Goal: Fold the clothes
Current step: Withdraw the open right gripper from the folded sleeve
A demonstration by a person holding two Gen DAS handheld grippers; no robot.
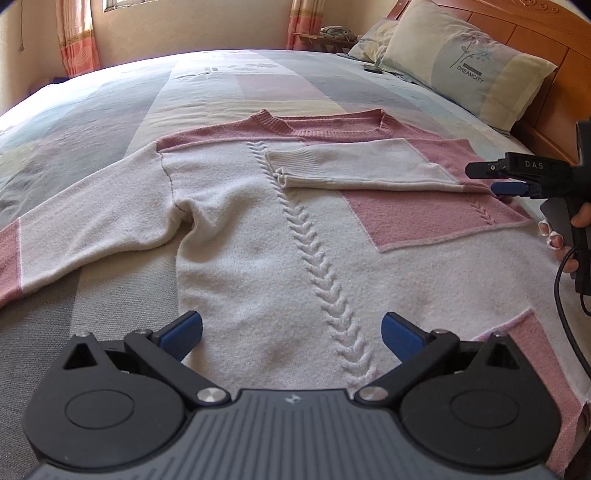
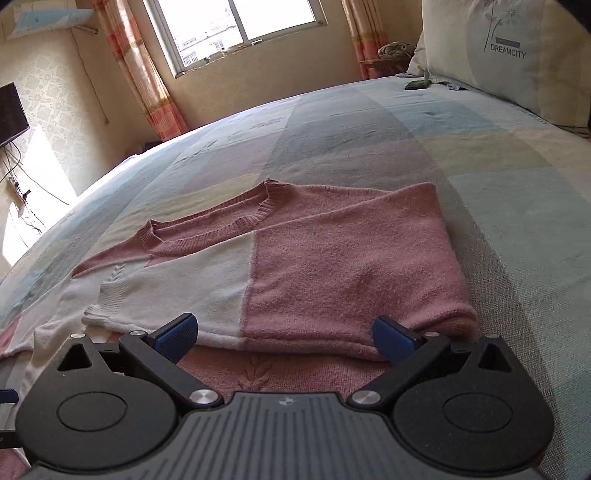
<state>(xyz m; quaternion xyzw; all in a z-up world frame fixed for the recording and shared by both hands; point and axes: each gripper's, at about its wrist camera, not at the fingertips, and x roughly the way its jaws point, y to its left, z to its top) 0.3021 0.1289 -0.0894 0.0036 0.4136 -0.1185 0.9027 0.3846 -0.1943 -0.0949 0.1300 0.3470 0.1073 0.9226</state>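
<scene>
Just beyond both wide-spread grippers [image 1: 291,336] [image 2: 284,338], the sweater [image 1: 258,229] lies flat.

Pink-and-white sweater [image 1: 295,229] flat on bed [image 1: 110,122]

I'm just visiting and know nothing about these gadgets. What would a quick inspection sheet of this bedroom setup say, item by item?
Surface: bed with a pastel patchwork cover.
Job's things: sweater, pink and white, lying flat; one sleeve folded across the chest, the other sleeve spread out.
Clutter: pillows at the headboard; small dark object beside them.
Grippers: left tool open above the hem; right tool open at the folded sleeve.
Cables: black cable hanging from the right tool; wires on the wall.
Surroundings: window, curtains, screen.
</scene>
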